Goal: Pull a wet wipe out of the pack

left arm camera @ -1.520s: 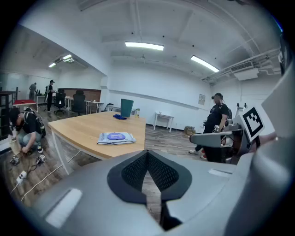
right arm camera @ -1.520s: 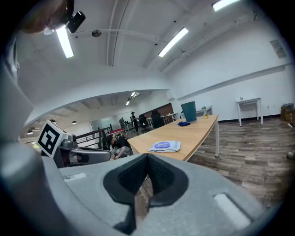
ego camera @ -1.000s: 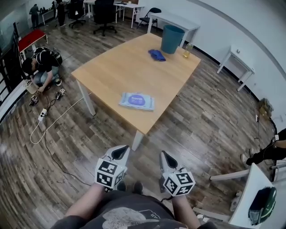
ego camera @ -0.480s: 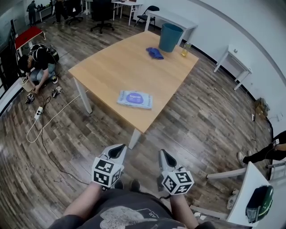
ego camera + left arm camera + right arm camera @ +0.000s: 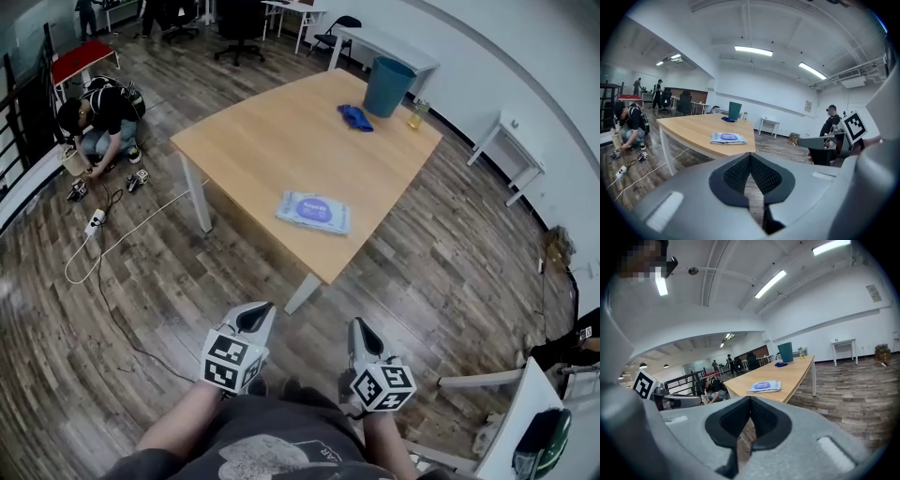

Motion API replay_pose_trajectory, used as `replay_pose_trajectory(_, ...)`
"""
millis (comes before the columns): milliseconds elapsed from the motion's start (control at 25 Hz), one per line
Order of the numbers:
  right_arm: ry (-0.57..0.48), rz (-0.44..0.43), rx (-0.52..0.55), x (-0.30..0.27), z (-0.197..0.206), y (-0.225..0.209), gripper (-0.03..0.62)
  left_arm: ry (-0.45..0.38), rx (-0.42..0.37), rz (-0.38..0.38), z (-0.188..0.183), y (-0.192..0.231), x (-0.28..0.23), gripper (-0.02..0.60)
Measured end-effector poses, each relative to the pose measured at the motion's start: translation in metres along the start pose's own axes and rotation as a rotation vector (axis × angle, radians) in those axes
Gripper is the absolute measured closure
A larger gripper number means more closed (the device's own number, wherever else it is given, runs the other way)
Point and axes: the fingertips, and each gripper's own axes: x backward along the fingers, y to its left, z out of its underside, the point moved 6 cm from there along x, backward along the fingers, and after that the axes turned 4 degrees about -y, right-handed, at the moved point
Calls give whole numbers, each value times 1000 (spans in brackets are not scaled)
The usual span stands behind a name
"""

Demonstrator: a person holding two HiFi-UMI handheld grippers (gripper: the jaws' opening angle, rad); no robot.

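Holding my left tool (image 5: 258, 311) and right tool (image 5: 361, 328) shut, empty, well short of the desk (image 5: 272, 141) | wipe pack (image 5: 313, 211) lies flat near its closest corner, label print too small to read | versus a second ago: desk and pack sit further right in my head view.

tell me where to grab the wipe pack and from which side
Probably a short end, coming in low from the near corner of the table. The pack lies flat by that corner. Its broad top gives little to pinch, while the ends seem to taper thin.
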Motion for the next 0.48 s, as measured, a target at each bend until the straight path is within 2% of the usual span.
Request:
replay_pose_trajectory(280, 36, -17, -6, -14, 5, 5, 603, 20, 13, -19, 5, 16, 0, 563)
replay_pose_trajectory(480, 34, -21, -25, -39, 1, -12, 603, 18, 17, -42, 3, 26, -15, 563)
